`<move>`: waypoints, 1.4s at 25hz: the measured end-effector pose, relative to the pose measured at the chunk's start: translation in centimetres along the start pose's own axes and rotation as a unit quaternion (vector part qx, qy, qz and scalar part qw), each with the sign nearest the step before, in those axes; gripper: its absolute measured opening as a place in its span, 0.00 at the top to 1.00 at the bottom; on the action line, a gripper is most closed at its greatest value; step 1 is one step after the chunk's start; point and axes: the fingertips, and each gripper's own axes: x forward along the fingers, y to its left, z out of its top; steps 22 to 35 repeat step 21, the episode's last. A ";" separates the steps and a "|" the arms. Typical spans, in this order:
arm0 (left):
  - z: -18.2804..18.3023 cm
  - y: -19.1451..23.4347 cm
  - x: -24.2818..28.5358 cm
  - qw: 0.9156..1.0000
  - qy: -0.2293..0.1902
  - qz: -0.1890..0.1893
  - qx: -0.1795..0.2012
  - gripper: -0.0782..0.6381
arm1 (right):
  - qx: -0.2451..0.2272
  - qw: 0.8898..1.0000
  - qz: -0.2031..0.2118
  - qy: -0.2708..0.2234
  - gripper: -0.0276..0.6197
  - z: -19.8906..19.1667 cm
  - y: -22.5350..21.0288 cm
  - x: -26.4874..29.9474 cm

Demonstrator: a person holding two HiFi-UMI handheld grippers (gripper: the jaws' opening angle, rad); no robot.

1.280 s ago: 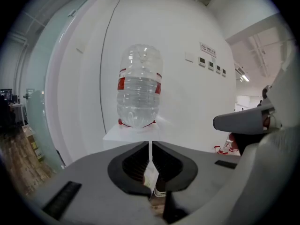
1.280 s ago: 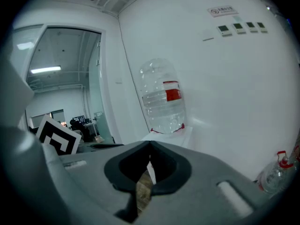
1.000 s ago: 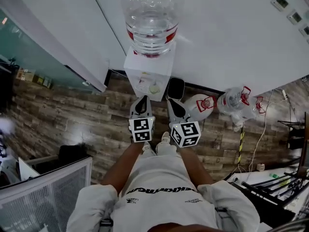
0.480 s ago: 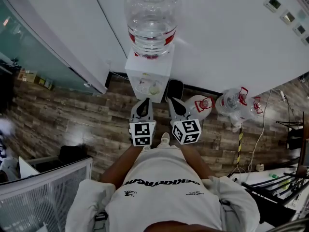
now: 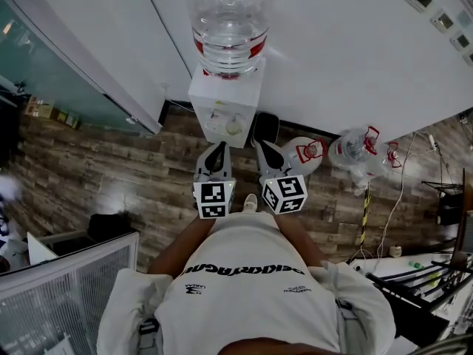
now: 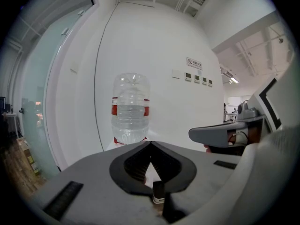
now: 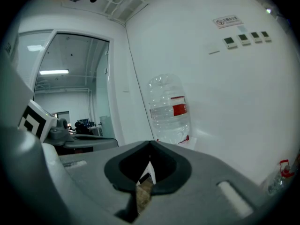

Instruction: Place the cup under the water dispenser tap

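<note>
A white water dispenser [image 5: 219, 103] stands against the wall with a large clear bottle [image 5: 226, 22] on top. A small pale round thing [image 5: 234, 127], perhaps the cup, sits on the dispenser's front ledge; it is too small to tell. My left gripper [image 5: 216, 149] and right gripper [image 5: 264, 146] hang side by side just short of the dispenser, both shut and empty. In the left gripper view the closed left gripper [image 6: 150, 143] points at the bottle [image 6: 131, 109]. In the right gripper view the bottle [image 7: 169, 111] stands beyond the closed right gripper [image 7: 150, 145].
Two spare water bottles [image 5: 307, 154] [image 5: 355, 151] lie on the wooden floor right of the dispenser. A black box [image 5: 266, 128] stands beside it. A glass partition [image 5: 59, 72] runs at left, a mesh cabinet [image 5: 70, 287] at lower left, and a striped post [image 5: 365, 214] at right.
The left gripper has lifted a little in front of the dispenser. The right one has barely moved. Both stay shut.
</note>
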 end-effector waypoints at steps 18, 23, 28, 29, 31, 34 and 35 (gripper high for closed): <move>-0.5 0.1 1.0 1.000 -0.002 0.001 -0.007 0.90 | 0.002 1.000 -0.002 -0.001 0.96 0.0 -1.2 1.1; -0.6 -0.1 1.3 1.000 -0.001 -0.004 -0.011 0.90 | 0.000 1.000 -0.003 -0.002 0.96 0.0 -1.4 1.4; -0.6 -0.1 1.3 1.000 -0.001 -0.004 -0.011 0.90 | 0.000 1.000 -0.003 -0.002 0.96 0.0 -1.4 1.4; -0.6 -0.1 1.3 1.000 -0.001 -0.004 -0.011 0.90 | 0.000 1.000 -0.003 -0.002 0.96 0.0 -1.4 1.4; -0.6 -0.1 1.3 1.000 -0.001 -0.004 -0.011 0.90 | 0.000 1.000 -0.003 -0.002 0.96 0.0 -1.4 1.4; -0.6 -0.1 1.3 1.000 -0.001 -0.004 -0.011 0.90 | 0.000 1.000 -0.003 -0.002 0.96 0.0 -1.4 1.4; -0.6 -0.1 1.3 1.000 -0.001 -0.004 -0.011 0.90 | 0.000 1.000 -0.003 -0.002 0.96 0.0 -1.4 1.4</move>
